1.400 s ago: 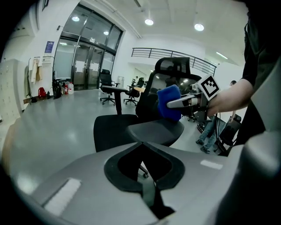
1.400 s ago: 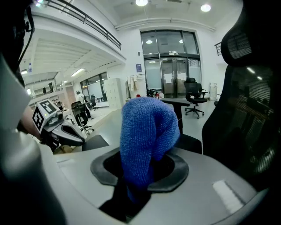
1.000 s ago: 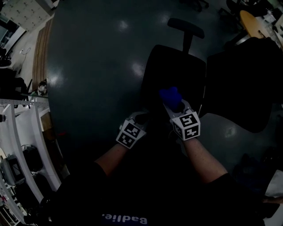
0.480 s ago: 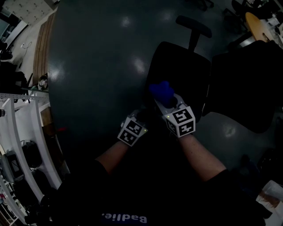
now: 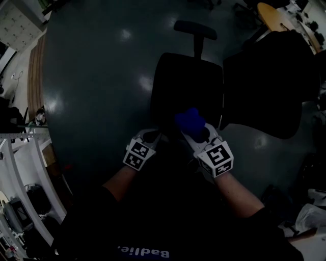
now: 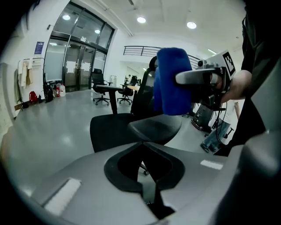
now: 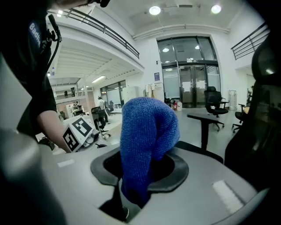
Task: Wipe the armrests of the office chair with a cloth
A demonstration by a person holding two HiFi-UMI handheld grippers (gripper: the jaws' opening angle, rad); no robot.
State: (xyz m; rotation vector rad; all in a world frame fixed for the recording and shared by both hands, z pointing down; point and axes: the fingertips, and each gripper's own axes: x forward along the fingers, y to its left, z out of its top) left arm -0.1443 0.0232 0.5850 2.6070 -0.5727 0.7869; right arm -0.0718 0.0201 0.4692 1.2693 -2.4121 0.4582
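A black office chair point(image 5: 186, 84) with a headrest point(image 5: 195, 29) stands on the dark floor in front of me. My right gripper point(image 5: 192, 128) is shut on a blue cloth point(image 5: 189, 119), which it holds over the near part of the chair. In the right gripper view the cloth point(image 7: 147, 136) hangs bunched out of the jaws. My left gripper point(image 5: 154, 134) hovers just left of it, shut with nothing in it. In the left gripper view a dark padded armrest point(image 6: 156, 126) lies just beyond the jaws, under the cloth point(image 6: 172, 81).
A second black chair point(image 5: 267, 84) stands close on the right. White shelving point(image 5: 25, 168) runs along the left edge. A wooden table point(image 5: 272, 12) sits far right. More chairs and a desk point(image 6: 107, 90) stand farther off on the grey floor.
My head view has swung, so the chair now sits more to the left. Both grippers stay close together over the chair's near side, with the cloth still held.
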